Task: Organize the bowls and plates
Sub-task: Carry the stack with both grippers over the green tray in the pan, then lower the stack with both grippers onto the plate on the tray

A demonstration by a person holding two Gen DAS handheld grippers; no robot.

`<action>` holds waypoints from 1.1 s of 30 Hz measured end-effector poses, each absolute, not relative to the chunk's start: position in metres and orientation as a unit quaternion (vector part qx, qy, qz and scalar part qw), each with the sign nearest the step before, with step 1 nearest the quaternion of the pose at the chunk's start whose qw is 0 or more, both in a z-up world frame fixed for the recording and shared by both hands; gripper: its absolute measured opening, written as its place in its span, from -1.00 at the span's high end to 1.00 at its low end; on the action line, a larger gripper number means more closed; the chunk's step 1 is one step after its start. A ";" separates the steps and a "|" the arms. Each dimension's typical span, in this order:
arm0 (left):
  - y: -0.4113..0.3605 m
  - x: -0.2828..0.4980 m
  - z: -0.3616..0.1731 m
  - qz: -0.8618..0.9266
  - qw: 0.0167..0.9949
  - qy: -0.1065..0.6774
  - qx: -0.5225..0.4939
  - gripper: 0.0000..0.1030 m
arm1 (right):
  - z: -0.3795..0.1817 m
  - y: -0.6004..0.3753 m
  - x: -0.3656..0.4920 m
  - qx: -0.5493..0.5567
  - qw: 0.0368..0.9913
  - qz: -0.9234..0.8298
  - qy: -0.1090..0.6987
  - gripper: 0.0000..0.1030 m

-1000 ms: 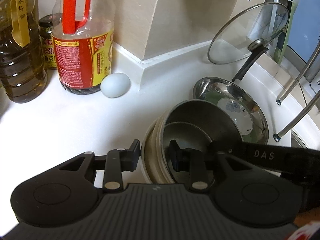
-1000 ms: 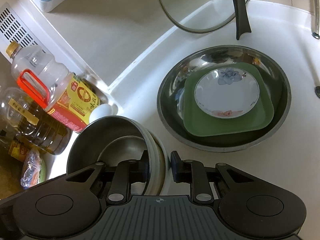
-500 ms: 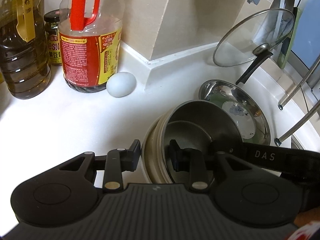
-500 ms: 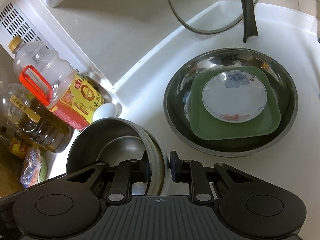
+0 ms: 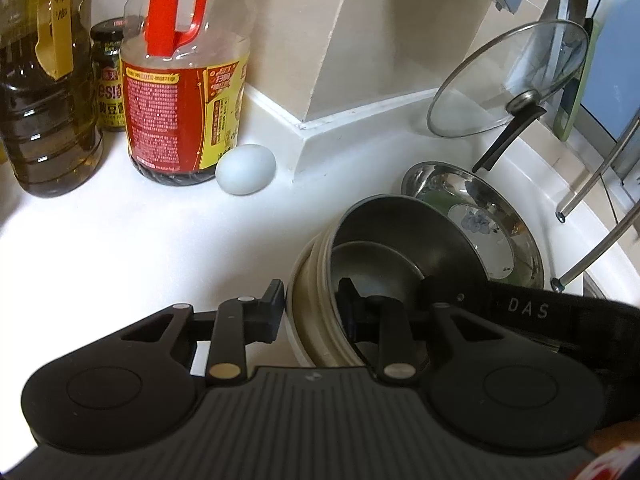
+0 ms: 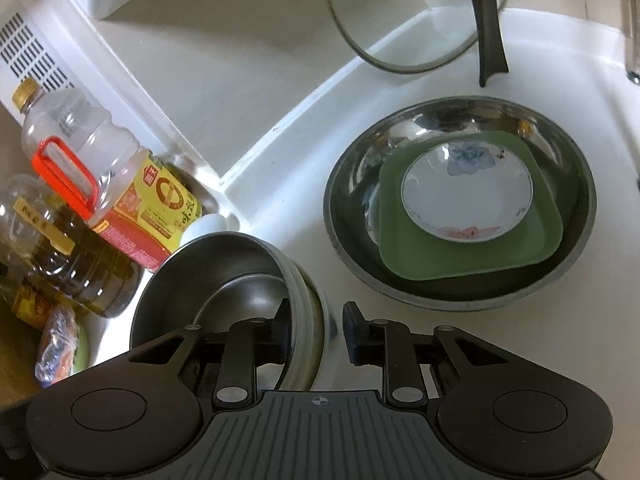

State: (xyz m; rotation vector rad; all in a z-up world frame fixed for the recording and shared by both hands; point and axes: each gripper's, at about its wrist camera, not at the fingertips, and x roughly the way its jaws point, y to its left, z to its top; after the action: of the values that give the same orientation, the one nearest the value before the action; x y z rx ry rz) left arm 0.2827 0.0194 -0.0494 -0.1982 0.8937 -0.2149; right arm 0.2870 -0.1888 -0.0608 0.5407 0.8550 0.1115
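Observation:
A steel bowl (image 5: pixel 400 240) sits nested in a stack of cream bowls (image 5: pixel 308 320), tilted, on the white counter. My left gripper (image 5: pixel 311 296) is shut on the near rim of this stack, one finger outside and one inside. In the right wrist view the same stack (image 6: pixel 224 280) has its right rim between the fingers of my right gripper (image 6: pixel 318 316). These jaws are opening, and a sliver of counter shows between the outer finger and the bowl wall. A steel basin (image 6: pixel 586 200) beyond holds a green square plate (image 6: pixel 532 248) with a flowered white dish (image 6: pixel 468 196) on it.
Oil and sauce bottles (image 5: pixel 180 92) and a pale egg (image 5: pixel 246 168) stand along the left wall. A glass pan lid (image 5: pixel 508 80) leans on the back wall above the basin. Metal rack legs (image 5: pixel 592 252) come down at the right. The wall corner (image 5: pixel 304 128) juts out behind the bowls.
Both views have shifted only slightly. The right gripper's outer finger now stands a touch farther from the bowl wall. The left gripper's hold on the rim looks the same.

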 end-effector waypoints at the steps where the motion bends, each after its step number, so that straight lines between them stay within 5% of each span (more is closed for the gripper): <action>1: 0.019 0.283 -0.049 -0.103 0.892 0.431 -0.095 0.48 | -0.061 -0.189 0.287 0.257 0.874 0.053 0.410 0.52; 33: 0.004 0.301 -0.013 -0.113 0.891 0.426 -0.111 0.48 | -0.023 -0.208 0.298 0.246 0.885 0.053 0.391 0.56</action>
State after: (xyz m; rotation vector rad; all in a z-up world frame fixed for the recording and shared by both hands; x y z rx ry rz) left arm 0.3006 0.0045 -0.0128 -0.2309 0.8854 -0.2348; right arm 0.2977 -0.2078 -0.0229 0.5115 0.8143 0.1109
